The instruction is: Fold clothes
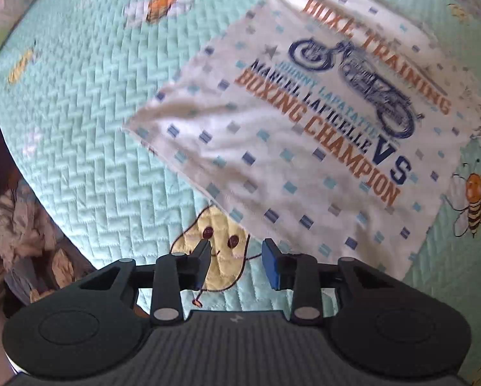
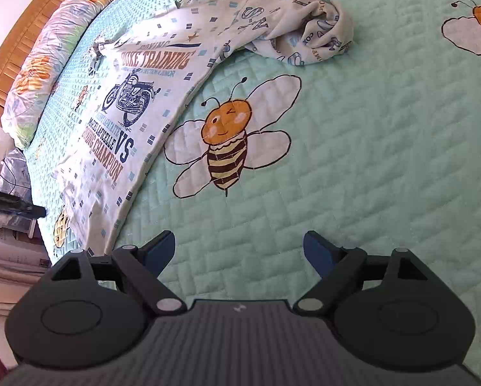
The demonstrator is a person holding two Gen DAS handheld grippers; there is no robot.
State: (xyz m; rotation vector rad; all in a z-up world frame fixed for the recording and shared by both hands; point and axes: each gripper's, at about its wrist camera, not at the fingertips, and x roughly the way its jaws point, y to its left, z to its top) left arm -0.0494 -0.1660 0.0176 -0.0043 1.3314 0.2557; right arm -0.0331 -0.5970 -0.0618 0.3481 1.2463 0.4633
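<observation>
L tongs point(image 1: 235, 262) part-open, nothing between, over a quilted green bed cover point(image 1: 89, 135). R tongs point(image 2: 238, 251) wide apart, empty. Beyond, white shirt point(image 1: 304, 135) lies flat on bed: "BIKE TRAINING", "VS", "BOXING CHAMPION", motorbike print. Far end bunched.

L gripper point(image 1: 237, 262) is pointing steeply downward, jaws standing partly apart w/ a clear gap, nothing sitting between the pads. Blue pad on the R-side finger point(image 1: 271, 265) is facing inward; the other finger is showing mostly its dark edge. Frame is slightly blurred. R gripper point(image 2: 239, 251) is tilting down at a shallower angle, jaws spread wide, fingers splaying outward, blue pads point(image 2: 317, 252) showing on both inner faces, nothing gripped. In the R wrist view, a dark finger tip is poking in at far left edge, prob. the L gripper; can't confirm.
</observation>
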